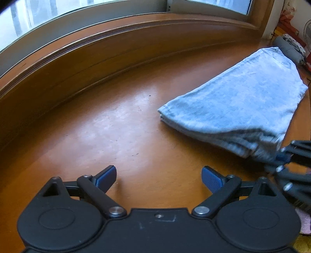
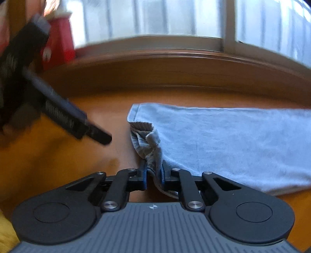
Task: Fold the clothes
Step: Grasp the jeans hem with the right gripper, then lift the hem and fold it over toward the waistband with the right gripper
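Note:
A light blue folded garment lies on the wooden table, to the right in the left wrist view. My left gripper hovers open over bare wood, left of the garment, with nothing between its fingers. My right gripper is shut on the garment's bunched near-left corner, which is lifted slightly off the table. In the left wrist view the right gripper shows at the right edge, pinching that corner. The left gripper appears blurred at the left of the right wrist view.
A raised wooden ledge and a window run along the table's far side. A red object stands at the far left of the right wrist view. Grey rolled items and a fan sit beyond the garment.

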`<state>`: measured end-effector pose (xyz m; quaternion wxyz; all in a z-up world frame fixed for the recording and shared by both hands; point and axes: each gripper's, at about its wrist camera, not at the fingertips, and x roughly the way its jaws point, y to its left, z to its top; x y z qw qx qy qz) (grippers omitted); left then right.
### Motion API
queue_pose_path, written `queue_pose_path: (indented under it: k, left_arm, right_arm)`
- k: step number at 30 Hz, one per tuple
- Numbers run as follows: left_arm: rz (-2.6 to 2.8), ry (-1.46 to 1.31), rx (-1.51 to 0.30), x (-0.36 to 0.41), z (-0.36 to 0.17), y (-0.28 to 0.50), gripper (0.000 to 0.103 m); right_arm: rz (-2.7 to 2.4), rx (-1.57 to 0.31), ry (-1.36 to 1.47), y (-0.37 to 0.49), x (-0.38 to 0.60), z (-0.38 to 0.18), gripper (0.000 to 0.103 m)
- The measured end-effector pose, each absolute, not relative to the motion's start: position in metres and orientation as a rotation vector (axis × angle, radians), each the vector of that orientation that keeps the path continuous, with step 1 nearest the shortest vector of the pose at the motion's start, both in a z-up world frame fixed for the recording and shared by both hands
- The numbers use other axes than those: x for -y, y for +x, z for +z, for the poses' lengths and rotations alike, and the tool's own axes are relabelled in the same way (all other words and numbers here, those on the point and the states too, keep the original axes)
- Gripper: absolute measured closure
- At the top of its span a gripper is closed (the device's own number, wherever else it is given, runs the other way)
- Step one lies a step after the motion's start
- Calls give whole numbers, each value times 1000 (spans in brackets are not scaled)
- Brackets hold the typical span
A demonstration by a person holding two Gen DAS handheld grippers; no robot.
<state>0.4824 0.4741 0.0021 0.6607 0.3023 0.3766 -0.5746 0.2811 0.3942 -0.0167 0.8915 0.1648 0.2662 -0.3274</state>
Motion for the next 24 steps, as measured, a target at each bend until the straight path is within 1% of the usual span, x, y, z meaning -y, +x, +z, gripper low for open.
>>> queue_pose_path:
  k: [7, 14, 19, 24]
  left_arm:
    - [-1312, 709, -844, -465, 2, 475, 9]
    - [-1339, 731, -825, -455, 3, 466, 9]
    - [-1353, 745, -815, -452, 2, 459, 9]
    - [-1364, 761, -818, -453, -1, 457, 9]
  right_arm:
    - [-699, -331, 631, 243, -368, -3, 90]
    - [-802, -247, 594, 223, -360, 12, 90]
    - [-904, -257, 554, 210, -344, 10, 90]
    - [-1026, -373, 606, 198, -322, -18, 90]
